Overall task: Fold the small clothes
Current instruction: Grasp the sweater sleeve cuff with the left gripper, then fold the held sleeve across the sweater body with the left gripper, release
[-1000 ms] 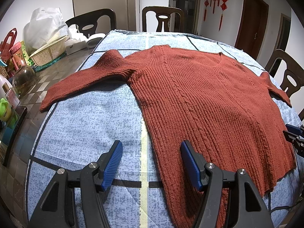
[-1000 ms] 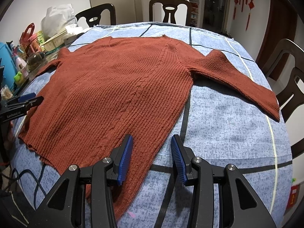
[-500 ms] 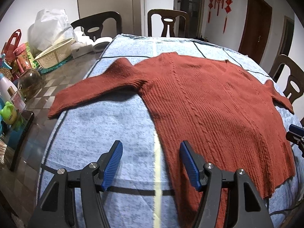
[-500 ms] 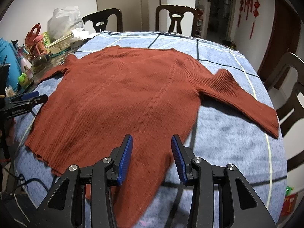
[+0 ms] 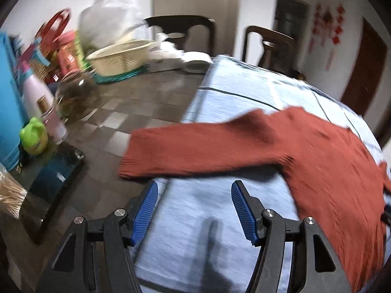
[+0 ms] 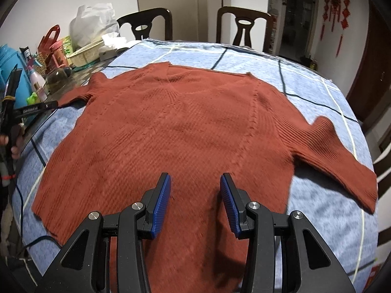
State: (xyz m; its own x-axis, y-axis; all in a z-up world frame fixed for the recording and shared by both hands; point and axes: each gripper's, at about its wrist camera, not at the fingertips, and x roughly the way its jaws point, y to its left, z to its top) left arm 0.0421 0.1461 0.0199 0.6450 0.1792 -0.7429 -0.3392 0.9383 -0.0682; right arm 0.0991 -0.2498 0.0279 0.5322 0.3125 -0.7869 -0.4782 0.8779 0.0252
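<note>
Where the bare tabletop [image 5: 114,112] meets the blue cloth [image 5: 195,210], the left gripper [image 5: 194,206] hovers with jaws spread wide, holding nothing; view blurred. Just ahead of it lies the cuff of the sweater's left sleeve [image 5: 195,151], overhanging the cloth edge onto the table. Rust-red sweater [image 6: 180,131] lies flat, neckline away, on the cloth. Right gripper [image 6: 195,202] sits over the lower hem, jaws apart, empty. Right sleeve [image 6: 334,156] extends outward, flat.
</note>
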